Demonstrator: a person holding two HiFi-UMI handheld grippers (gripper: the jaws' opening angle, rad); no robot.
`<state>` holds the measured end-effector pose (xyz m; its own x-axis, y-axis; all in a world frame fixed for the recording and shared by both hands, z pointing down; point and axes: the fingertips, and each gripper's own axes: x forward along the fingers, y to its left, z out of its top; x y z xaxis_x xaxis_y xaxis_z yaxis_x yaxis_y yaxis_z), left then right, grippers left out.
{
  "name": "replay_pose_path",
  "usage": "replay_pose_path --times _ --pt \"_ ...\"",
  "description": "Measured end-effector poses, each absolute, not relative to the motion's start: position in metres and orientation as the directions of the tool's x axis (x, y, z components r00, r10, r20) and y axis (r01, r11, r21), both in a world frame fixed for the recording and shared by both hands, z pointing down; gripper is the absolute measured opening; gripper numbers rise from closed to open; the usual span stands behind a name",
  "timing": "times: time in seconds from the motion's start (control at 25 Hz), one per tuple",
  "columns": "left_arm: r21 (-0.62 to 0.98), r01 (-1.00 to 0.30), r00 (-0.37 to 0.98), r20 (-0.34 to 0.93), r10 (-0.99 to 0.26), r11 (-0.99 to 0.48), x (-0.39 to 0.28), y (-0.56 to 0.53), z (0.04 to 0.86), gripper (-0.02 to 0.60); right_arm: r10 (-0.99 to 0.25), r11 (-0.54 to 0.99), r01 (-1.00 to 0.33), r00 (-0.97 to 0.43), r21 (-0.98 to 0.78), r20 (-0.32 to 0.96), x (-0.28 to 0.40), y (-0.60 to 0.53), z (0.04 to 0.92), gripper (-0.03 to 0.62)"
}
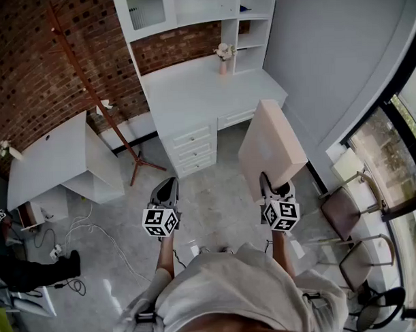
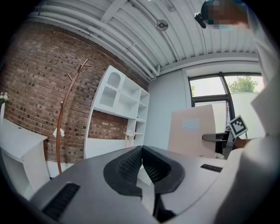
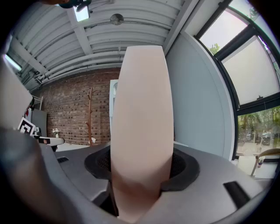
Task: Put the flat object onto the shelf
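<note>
The right hand-held gripper (image 3: 142,173), smooth grey moulded shell with ribbed black pads, is clenched on one narrow edge of the matte, pale beige flat rectangular box (image 3: 142,109), which is held in the air short of the furniture; the left hand-held gripper (image 2: 141,151) has its ribbed pads pressed together on nothing. Beyond stand the smooth white table with drawers (image 1: 205,94) and the white open-compartment shelf (image 1: 247,28), against a rough red-brick wall (image 1: 27,66).

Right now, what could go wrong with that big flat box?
The box is big and held only at one edge by the right gripper, so it might tip or slip out. The left gripper is shut and not helping. Near the shelf, the box could knock over the flower vase on the desk.
</note>
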<state>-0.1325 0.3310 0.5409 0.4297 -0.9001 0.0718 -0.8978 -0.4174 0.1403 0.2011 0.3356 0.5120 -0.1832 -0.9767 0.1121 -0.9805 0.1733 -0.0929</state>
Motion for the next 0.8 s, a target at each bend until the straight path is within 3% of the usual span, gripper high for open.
replay_pose_path --times 0.8 --pt "0.108 -0.904 0.423 0.084 -0.902 -0.413 -0.111 0.339 0.538 0.015 -0.966 0.209 -0.975 -0.218 -0.081 0.135 0.208 0.344 0.520 0.285"
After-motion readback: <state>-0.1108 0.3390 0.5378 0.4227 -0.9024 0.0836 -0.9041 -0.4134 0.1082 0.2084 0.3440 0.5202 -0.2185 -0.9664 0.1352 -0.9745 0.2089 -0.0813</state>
